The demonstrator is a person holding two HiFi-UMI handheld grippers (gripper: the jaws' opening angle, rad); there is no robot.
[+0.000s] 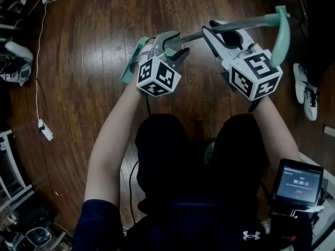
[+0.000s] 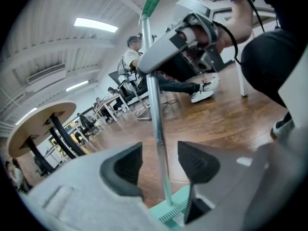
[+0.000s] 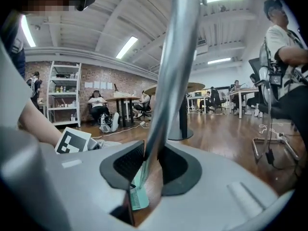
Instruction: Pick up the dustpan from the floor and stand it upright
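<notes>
The dustpan has a long silver handle (image 1: 193, 35) with a teal grip (image 1: 282, 30) at the right and a teal pan (image 1: 131, 64) at the left, and I hold it above the wood floor. My right gripper (image 1: 212, 30) is shut on the handle (image 3: 173, 71), which is pinched between its dark pads in the right gripper view (image 3: 151, 165). My left gripper (image 1: 175, 46) is open near the pan end. In the left gripper view the handle (image 2: 156, 124) runs through the gap (image 2: 160, 162) apart from both pads, with the teal pan (image 2: 173, 211) below.
White shoes (image 1: 306, 90) lie on the floor at the right, a cable and power strip (image 1: 46, 132) at the left. A device with a lit screen (image 1: 299, 184) sits at the lower right. A round table (image 2: 38, 124), chairs and seated people (image 3: 98, 105) stand farther off.
</notes>
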